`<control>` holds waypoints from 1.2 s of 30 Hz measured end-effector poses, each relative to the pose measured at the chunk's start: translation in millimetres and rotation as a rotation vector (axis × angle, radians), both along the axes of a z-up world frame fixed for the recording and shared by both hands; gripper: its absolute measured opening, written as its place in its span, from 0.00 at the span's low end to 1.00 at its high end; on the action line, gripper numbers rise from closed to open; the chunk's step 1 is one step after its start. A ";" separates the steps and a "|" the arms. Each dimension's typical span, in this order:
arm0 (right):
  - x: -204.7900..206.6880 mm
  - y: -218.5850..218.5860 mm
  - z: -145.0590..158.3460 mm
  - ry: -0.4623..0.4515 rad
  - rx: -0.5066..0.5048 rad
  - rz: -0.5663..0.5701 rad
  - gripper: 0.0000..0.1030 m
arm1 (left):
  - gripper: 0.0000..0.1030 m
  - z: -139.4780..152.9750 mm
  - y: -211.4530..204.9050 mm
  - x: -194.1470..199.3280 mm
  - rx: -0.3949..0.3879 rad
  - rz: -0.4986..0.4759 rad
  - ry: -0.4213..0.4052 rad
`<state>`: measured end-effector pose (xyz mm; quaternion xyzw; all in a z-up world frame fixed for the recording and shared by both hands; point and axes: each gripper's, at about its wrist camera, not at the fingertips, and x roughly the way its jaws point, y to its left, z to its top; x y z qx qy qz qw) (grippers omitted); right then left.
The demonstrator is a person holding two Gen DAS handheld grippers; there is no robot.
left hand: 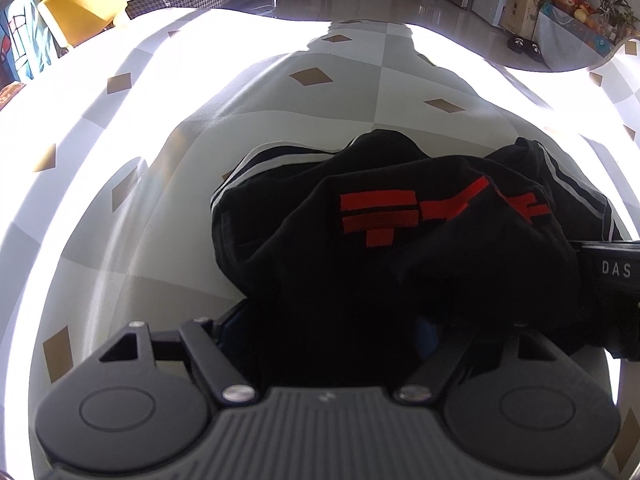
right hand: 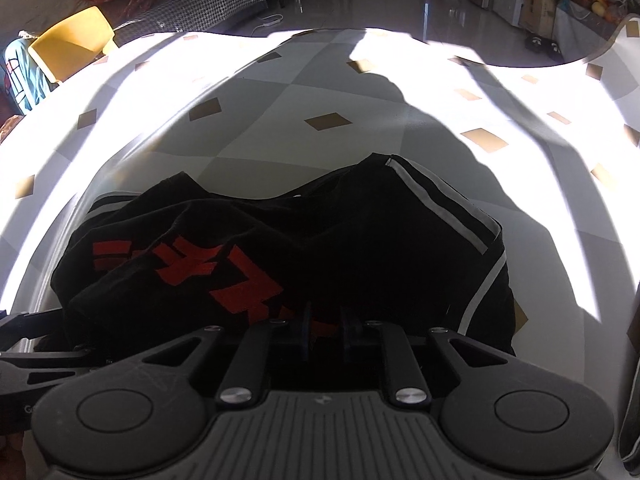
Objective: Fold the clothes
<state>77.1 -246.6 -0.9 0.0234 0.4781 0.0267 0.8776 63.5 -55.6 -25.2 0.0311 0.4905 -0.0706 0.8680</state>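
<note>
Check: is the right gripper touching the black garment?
Touching. The right wrist view shows the right gripper with its blue fingers closed on the black garment.

Both grippers are matte black: ribbed grey centre plate, round caps either side, silver screws on the linkage bars (the left gripper (left hand: 320, 332) matches the right gripper (right hand: 325, 330)), dark blue fingers (right hand: 306, 330).

Left hand-held gripper (left hand: 324, 332) fingertips under garment (left hand: 400, 240)

The left tongs (left hand: 324, 332) sit at the bottom centre of their view, fingers spread wide and mostly hidden under black fabric. The right tongs (right hand: 326, 330) sit low centre, blue fingertips (right hand: 306, 326) nearly together, pinching cloth.
</note>
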 end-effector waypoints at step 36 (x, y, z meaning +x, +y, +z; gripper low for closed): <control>-9.4 26.4 25.6 -0.031 -0.035 0.022 0.46 | 0.96 61.5 16.1 -41.1 -0.021 0.013 -0.184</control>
